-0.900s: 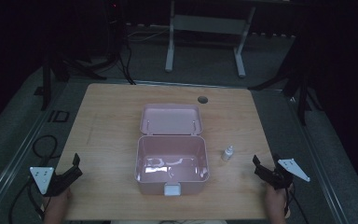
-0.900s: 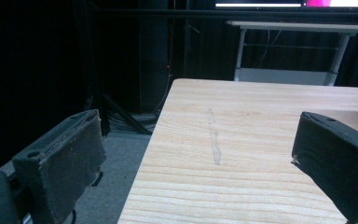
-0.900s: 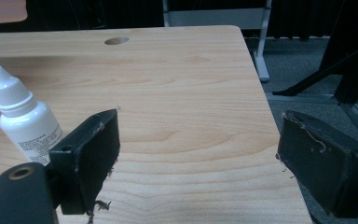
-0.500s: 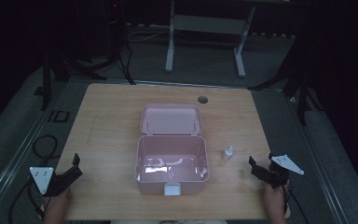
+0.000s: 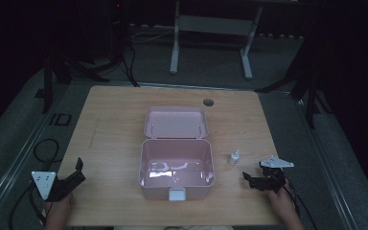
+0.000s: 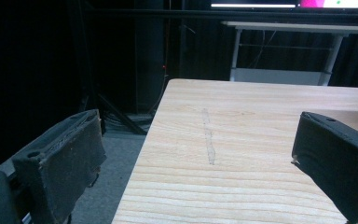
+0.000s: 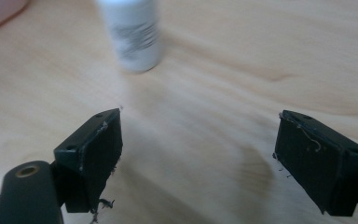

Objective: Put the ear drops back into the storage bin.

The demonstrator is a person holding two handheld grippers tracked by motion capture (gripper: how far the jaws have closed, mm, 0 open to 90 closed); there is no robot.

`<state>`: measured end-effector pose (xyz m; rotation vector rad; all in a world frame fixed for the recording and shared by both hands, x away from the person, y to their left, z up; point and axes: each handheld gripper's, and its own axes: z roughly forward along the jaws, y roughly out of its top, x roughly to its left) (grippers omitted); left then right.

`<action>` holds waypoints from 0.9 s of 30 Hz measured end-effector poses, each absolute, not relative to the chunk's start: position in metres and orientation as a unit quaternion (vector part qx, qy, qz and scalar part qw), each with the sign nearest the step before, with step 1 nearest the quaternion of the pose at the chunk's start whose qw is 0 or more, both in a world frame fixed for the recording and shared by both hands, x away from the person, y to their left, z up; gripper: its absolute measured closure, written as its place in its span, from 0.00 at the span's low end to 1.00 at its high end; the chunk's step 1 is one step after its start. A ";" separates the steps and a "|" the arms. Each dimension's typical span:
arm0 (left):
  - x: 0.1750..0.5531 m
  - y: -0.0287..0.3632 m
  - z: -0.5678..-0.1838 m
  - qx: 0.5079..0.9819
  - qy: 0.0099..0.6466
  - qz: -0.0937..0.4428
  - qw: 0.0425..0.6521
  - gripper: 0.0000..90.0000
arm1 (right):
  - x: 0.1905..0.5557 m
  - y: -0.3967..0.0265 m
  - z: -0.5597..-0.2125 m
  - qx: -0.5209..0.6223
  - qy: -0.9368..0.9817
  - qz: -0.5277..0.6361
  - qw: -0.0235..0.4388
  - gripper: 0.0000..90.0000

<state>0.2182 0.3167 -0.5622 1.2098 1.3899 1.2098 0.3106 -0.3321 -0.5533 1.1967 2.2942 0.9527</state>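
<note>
While lid-open, pink box [image 5: 177, 163] (nothing inside), bottle [image 5: 234, 157] beside

Box [image 5: 176, 160]: pale pink. Bottle [image 5: 234, 157]: white (grey print, blurred). Table [image 5: 110, 124]: light wood grain. Grippers [image 5: 79, 173] [image 5: 250, 179]: black jaws, grey plates.

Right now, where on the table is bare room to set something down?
The wide strip left of the pink box, up to the left gripper, is bare, and so is the far edge behind the lid. It is crowded on the right: the small white bottle stands between box and right gripper.
</note>
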 end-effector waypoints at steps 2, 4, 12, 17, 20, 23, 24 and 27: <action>0.218 0.317 -0.562 0.490 0.562 0.490 0.452 0.03 | 0.311 -0.329 -0.552 0.410 0.836 0.317 0.178 0.16; 0.218 0.317 -0.562 0.491 0.562 0.489 0.451 0.03 | 0.312 -0.327 -0.551 0.405 0.842 0.310 0.176 0.16; 0.218 0.316 -0.562 0.495 0.560 0.490 0.449 0.03 | 0.315 -0.330 -0.527 0.371 0.892 0.229 0.120 0.16; 0.218 0.315 -0.562 0.495 0.560 0.491 0.447 0.03 | 0.317 -0.335 -0.512 0.370 0.912 0.164 0.074 0.16; 0.218 0.315 -0.562 0.495 0.560 0.490 0.448 0.03 | 0.318 -0.336 -0.507 0.373 0.918 0.130 0.045 0.17; 0.218 0.316 -0.562 0.496 0.561 0.489 0.448 0.03 | 0.318 -0.335 -0.506 0.369 0.923 0.106 0.022 0.17; 0.218 0.316 -0.562 0.493 0.561 0.490 0.449 0.03 | 0.317 -0.333 -0.505 0.371 0.925 0.084 0.002 0.17; 0.218 0.316 -0.562 0.494 0.562 0.488 0.449 0.03 | 0.318 -0.331 -0.505 0.365 0.930 0.049 -0.017 0.17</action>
